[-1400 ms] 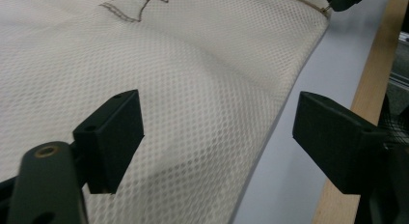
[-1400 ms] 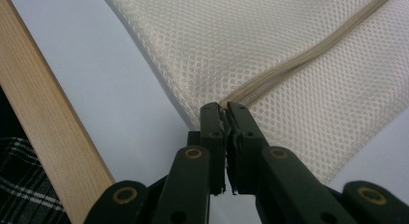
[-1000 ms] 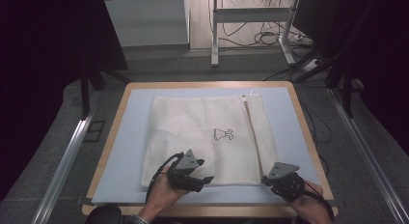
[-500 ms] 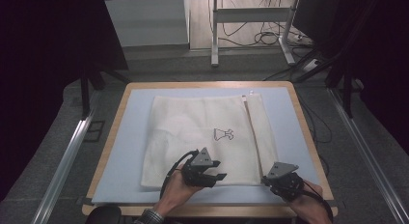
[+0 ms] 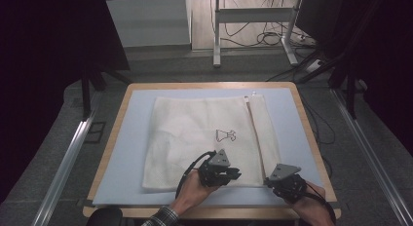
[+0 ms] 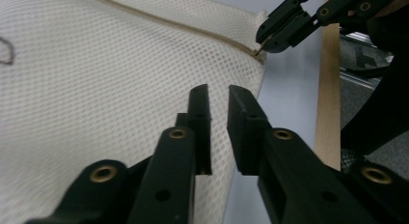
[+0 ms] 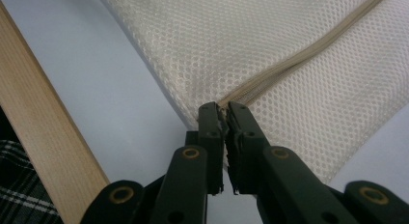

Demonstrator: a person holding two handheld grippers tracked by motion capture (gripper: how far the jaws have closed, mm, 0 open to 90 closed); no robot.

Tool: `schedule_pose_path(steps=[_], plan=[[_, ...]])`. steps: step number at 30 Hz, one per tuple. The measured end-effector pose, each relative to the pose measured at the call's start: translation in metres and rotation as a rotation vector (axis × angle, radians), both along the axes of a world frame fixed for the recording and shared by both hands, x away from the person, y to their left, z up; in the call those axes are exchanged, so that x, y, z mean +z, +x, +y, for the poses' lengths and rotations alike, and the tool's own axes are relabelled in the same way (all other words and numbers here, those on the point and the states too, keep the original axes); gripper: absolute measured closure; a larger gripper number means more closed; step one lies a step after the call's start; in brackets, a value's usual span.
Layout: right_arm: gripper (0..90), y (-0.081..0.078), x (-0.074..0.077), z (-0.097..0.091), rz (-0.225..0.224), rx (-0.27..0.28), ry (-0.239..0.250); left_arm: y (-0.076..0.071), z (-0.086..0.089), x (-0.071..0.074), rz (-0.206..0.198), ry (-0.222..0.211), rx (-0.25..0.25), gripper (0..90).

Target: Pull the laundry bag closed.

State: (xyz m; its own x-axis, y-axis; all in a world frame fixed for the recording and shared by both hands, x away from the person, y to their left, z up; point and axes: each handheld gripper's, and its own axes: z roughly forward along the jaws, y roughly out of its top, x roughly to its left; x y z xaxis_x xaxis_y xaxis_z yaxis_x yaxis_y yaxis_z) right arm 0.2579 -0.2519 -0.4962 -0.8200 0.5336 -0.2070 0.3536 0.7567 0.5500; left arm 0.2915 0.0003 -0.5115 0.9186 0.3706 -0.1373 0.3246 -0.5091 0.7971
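Here, right gripper (image 7: 223,113) clamped on mesh bag's (image 5: 204,133) zipper end (image 7: 226,102), left gripper (image 6: 218,96) jaws just closing, narrowly apart above mesh.

A pale blue mat (image 5: 131,138) covers the table, its bare strips showing at 9 and 3 o'clock. A light wooden frame (image 5: 311,133) borders the mat on every side. Beyond the far edge, at 12 o'clock, a metal stand (image 5: 216,28) rises from a light floor, with loose cables (image 5: 258,38) strewn beside it toward 1 o'clock. An aluminium rail (image 5: 65,160) runs along the table at 9 o'clock, and a second rail (image 5: 372,162) lies at 3 o'clock. Grey carpet (image 5: 48,138) surrounds the table.
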Motion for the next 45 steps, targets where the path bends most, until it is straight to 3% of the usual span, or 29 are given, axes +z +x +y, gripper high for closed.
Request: schedule_pose_path(steps=[3,10,23,29,36,45], plan=[[84.4,0.0,0.0,-0.001,0.003,-0.001,0.003,0.0,-0.01,0.0,0.003,-0.01,-0.009,88.7],[84.5,0.001,0.0,-0.001,0.009,-0.004,0.006,-0.001,-0.033,-0.008,0.027,-0.004,-0.023,89.5],[83.2,0.0,0.0,-0.001,-0.005,-0.001,0.0,-0.002,-0.067,-0.021,-0.007,0.044,-0.025,89.1],[83.2,-0.001,0.0,0.001,-0.008,0.004,-0.008,-0.002,-0.069,-0.026,0.002,0.056,-0.019,89.3],[84.6,-0.001,-0.001,0.004,-0.027,0.025,-0.038,-0.004,-0.07,-0.025,-0.037,0.088,-0.026,89.7],[86.1,0.006,-0.002,0.007,-0.041,0.037,-0.07,-0.004,-0.069,-0.026,-0.029,0.083,-0.027,89.8]])
